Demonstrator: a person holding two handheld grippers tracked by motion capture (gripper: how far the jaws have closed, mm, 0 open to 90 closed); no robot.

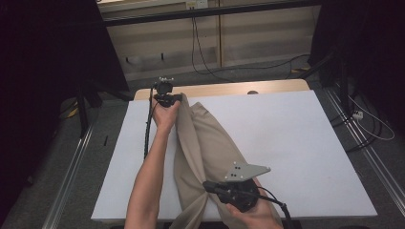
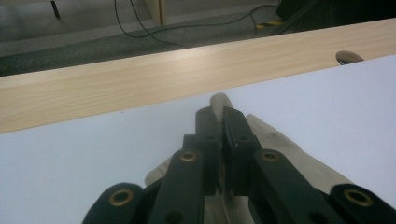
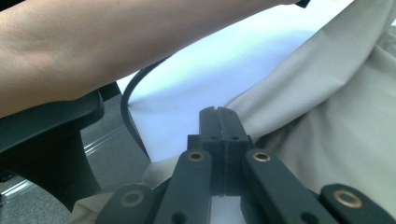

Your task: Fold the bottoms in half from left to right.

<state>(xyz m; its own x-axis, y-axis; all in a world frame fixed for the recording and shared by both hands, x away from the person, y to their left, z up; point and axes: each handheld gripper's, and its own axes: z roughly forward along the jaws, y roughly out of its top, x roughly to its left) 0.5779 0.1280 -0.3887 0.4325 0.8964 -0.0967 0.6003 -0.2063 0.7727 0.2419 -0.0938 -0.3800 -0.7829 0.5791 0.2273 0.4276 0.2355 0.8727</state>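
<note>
A white counter (image 1: pixel 296 143) with a wooden far edge is set over grey floor strewn with cables (image 1: pixel 200 52). Beige cloth (image 1: pixel 205 143) is stretched along its left half, pinched by the left hand-held gripper (image 1: pixel 179 98) and, seemingly, by the clamped right hand-held gripper (image 1: pixel 206 185).

The cloth (image 1: pixel 205 143) lies on the surface (image 1: pixel 296 143), left of its middle, and runs from the far edge to the near edge, where it hangs over. The left tool (image 1: pixel 177 98) is at the far end of the cloth. The right tool (image 1: pixel 208 186) is at the near end, right of the person's left forearm (image 1: pixel 150 176).
</note>
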